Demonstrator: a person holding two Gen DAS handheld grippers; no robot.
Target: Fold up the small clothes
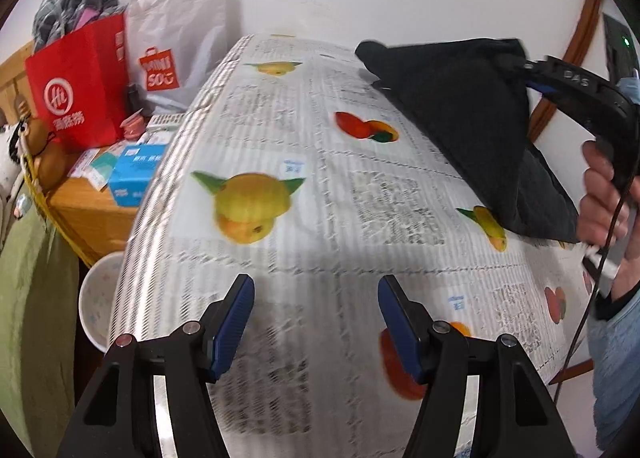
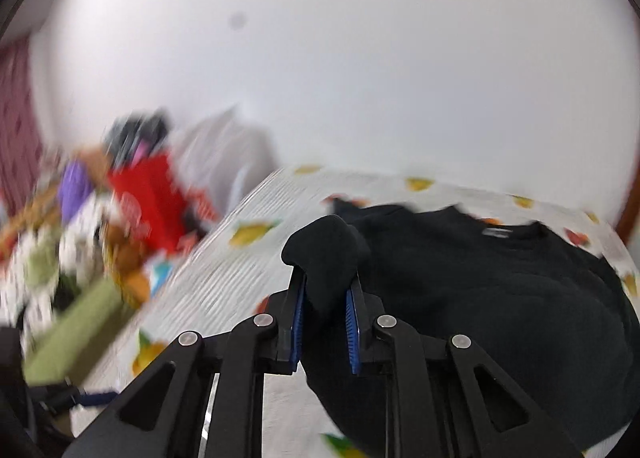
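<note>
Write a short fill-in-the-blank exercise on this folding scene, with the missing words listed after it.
1. The right tool is shut on a fold of the ____ garment.
2. The left tool hangs open over the cloth printed with text and ____.
3. Beside the table, the white bag stands next to a ____ bag.

Missing words: black; fruit; red

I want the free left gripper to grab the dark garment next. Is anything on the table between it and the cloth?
Nothing visible. The left gripper is open over bare fruit-print tablecloth, which runs unbroken to the dark garment. The right gripper pinches one corner, lifted off the table.
</note>
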